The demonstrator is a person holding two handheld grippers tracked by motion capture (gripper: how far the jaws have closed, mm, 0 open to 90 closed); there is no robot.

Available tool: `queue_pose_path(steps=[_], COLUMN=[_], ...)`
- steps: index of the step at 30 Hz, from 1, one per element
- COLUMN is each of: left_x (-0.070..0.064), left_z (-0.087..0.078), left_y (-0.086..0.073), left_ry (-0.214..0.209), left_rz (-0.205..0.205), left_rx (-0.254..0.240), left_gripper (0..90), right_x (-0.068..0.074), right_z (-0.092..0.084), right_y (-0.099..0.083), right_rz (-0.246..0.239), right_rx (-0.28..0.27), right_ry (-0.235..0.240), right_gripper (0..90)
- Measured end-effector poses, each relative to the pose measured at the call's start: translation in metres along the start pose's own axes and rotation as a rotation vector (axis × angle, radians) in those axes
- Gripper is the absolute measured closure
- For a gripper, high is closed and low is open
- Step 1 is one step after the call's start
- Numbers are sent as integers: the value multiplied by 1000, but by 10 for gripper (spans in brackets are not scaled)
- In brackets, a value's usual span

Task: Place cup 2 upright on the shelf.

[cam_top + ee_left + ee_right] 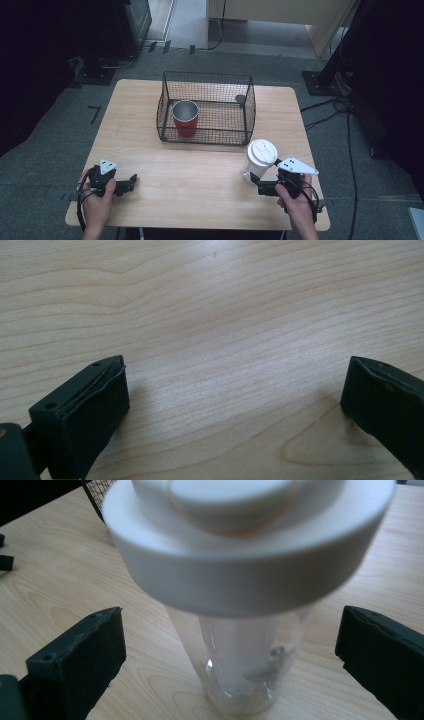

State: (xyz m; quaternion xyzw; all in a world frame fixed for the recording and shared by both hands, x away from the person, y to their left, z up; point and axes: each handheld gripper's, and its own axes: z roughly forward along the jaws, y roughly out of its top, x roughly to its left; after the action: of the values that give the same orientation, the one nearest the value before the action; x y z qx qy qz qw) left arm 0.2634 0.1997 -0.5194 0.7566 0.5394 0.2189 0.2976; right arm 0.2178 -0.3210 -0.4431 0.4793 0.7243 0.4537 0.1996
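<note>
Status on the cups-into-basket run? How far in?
Done: the red metal cup stands upright inside the black wire basket. In hand: the right gripper has its jaws open on either side of the clear plastic tumbler with the white lid, not yet closed on it; it stands on the wooden table. Left gripper rests open, holding nothing. Left, probably: grip the tumbler and move it into the basket.

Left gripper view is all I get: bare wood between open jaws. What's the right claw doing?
Observer: The right claw sits open around a clear tumbler with a white lid, jaws not touching it.
Operator: Anything else on the table?
Observer: A black wire basket stands at the middle back.
Operator: Empty?
Observer: No, a red cup stands upright inside, at its left.
</note>
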Motion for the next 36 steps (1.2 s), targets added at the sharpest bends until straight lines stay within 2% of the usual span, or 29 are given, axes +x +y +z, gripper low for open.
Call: queue_pose_path(steps=[7, 20, 36], left_x=[0, 0, 0], left_z=[0, 0, 0], left_y=[0, 0, 0], left_ry=[-6, -9, -9], left_rz=[11, 13, 15], left_rx=[1, 2, 2], left_gripper=[0, 0, 0], right_x=[3, 2, 5], right_z=[6, 19, 29], right_y=[9, 12, 11], right_rz=[0, 46, 36], right_rx=[-26, -79, -80], right_ry=[9, -30, -68], right_gripper=[0, 62, 93])
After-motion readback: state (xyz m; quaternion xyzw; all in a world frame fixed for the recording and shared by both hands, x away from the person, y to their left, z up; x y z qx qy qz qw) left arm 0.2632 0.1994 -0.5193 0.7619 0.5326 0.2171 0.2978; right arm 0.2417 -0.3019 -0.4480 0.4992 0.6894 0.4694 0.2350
